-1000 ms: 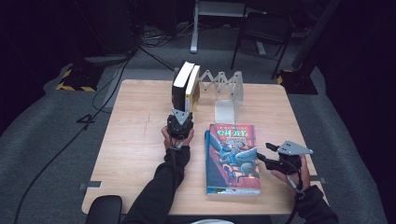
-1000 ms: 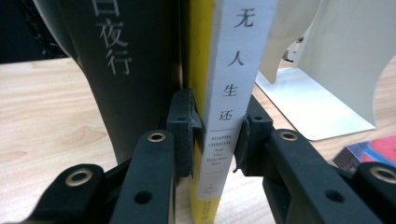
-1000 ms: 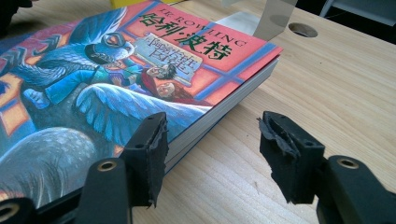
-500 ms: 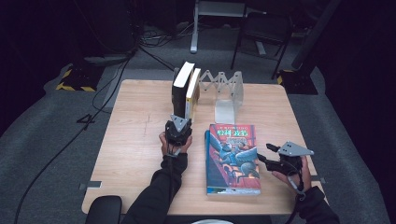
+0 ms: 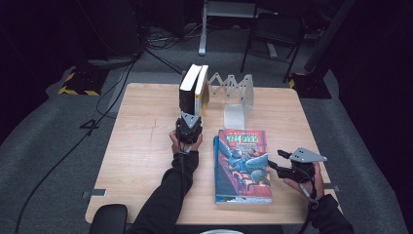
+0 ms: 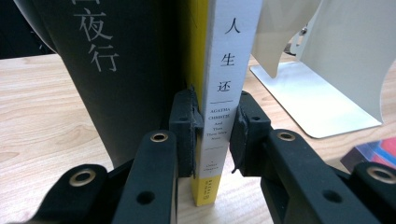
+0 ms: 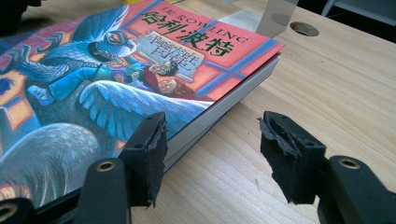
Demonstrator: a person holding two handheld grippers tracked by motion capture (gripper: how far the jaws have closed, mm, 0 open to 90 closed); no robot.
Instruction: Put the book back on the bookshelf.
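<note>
Left gripper [image 6: 212, 135]: we see its pads clamped on the white-spined book [image 6: 224, 93], low on the spine, so the volume stays upright.
Book position: we find it at 12 o'clock on the table [image 5: 146, 126], standing against the black book [image 5: 187, 90], with the folding bookend [image 5: 238, 95] just beside at 3 o'clock.
Book appearance: thin, white spine with dark characters, yellow cover edge.
Right gripper [image 7: 212, 154]: we see its jaws apart, holding nothing, beside the illustrated book [image 7: 116, 79], which lies flat at 5 o'clock of the table.
Judgement: we take the flat book as next for shelving.
</note>
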